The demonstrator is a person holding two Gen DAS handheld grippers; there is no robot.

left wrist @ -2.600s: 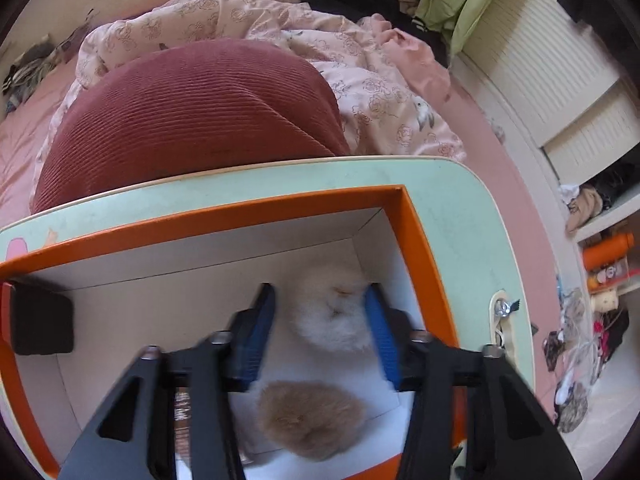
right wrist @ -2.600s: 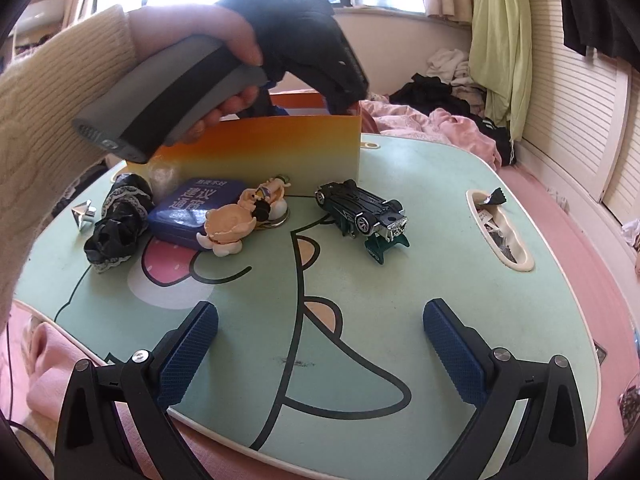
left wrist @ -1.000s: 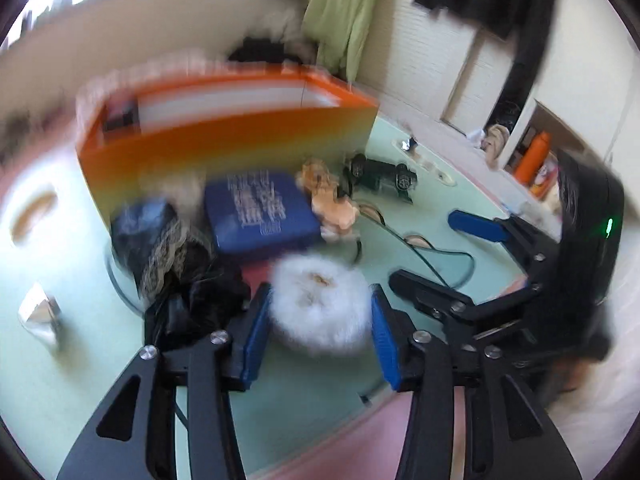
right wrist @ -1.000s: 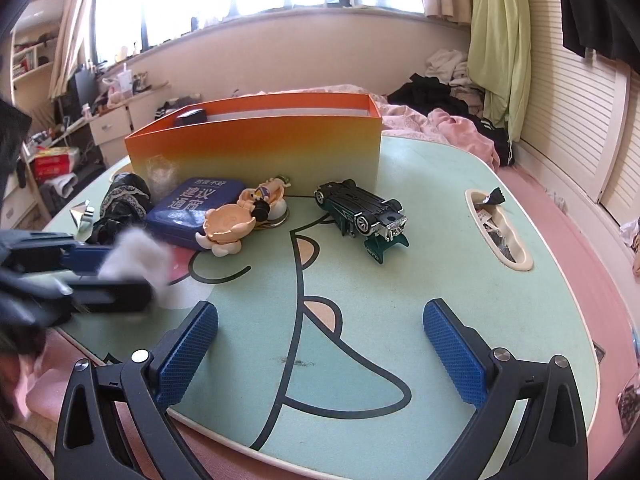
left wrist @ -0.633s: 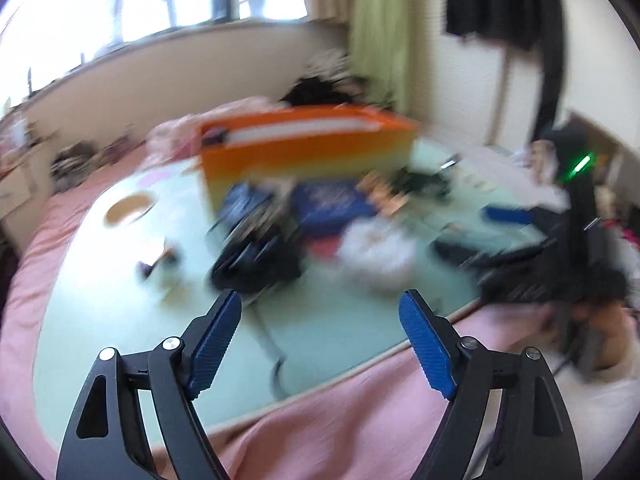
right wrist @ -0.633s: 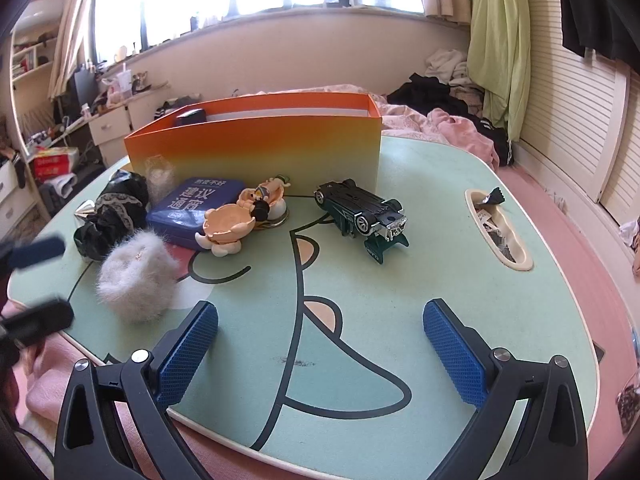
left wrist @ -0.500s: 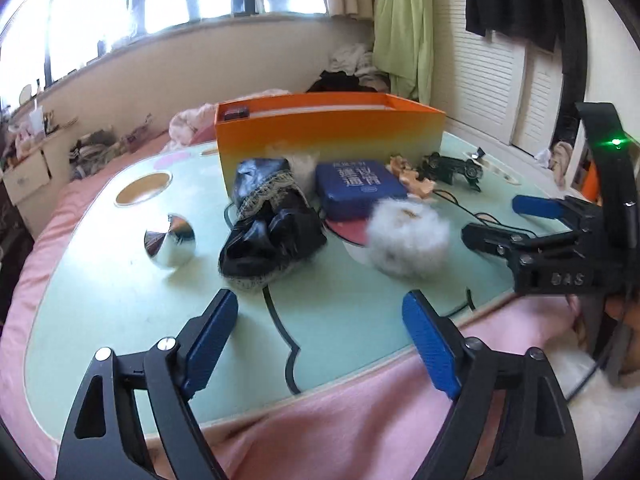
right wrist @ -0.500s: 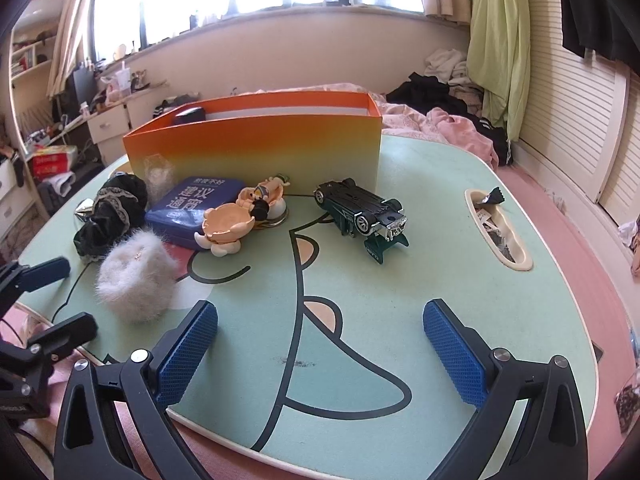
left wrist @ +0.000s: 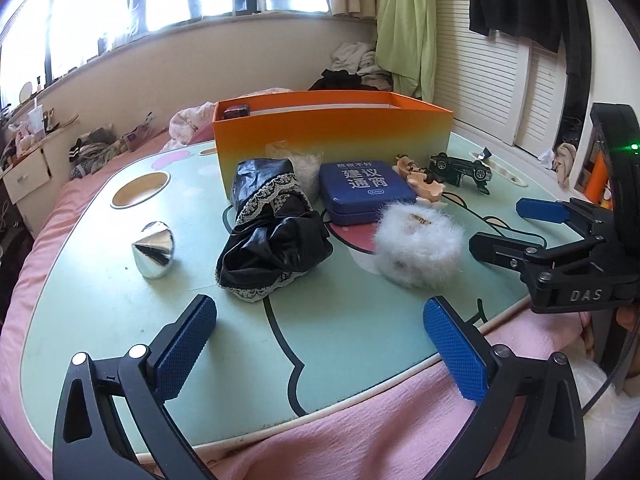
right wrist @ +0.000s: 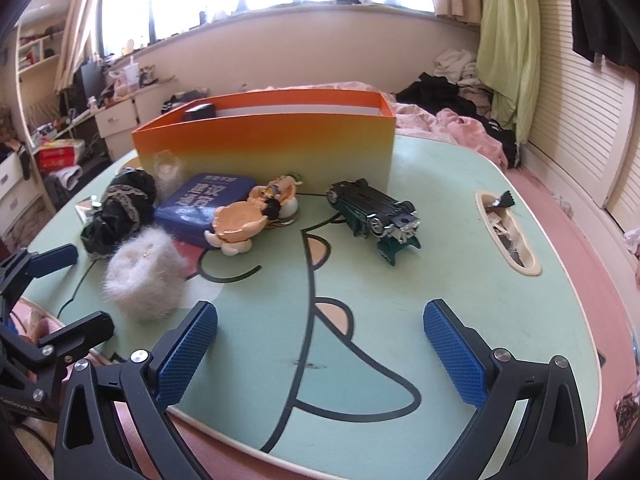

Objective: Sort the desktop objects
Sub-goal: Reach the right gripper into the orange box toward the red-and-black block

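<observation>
A white fluffy pom-pom (left wrist: 418,246) lies on the mint-green table (left wrist: 100,308); it also shows in the right wrist view (right wrist: 144,276). Behind it are a blue tin (left wrist: 362,192), black lace fabric (left wrist: 272,240), a silver cone (left wrist: 154,248), a peach figurine (right wrist: 248,216), an overturned toy car (right wrist: 376,212) and an orange box (right wrist: 272,140). My left gripper (left wrist: 320,350) is open and empty at the table's near edge. My right gripper (right wrist: 320,348) is open and empty over the table's front; it also shows in the left wrist view (left wrist: 516,226).
A round cup hole (left wrist: 138,194) sits at the table's left, an oval slot with scraps (right wrist: 506,232) at its right. Pink bedding (left wrist: 360,436) surrounds the table. Clothes pile (right wrist: 452,92) behind the box. A clear crumpled wrapper (right wrist: 166,168) leans on the box front.
My left gripper lifted the white pom-pom out of the orange box, set it on the table by the tin, opened, and drew back to the table's edge. The right gripper stayed still.
</observation>
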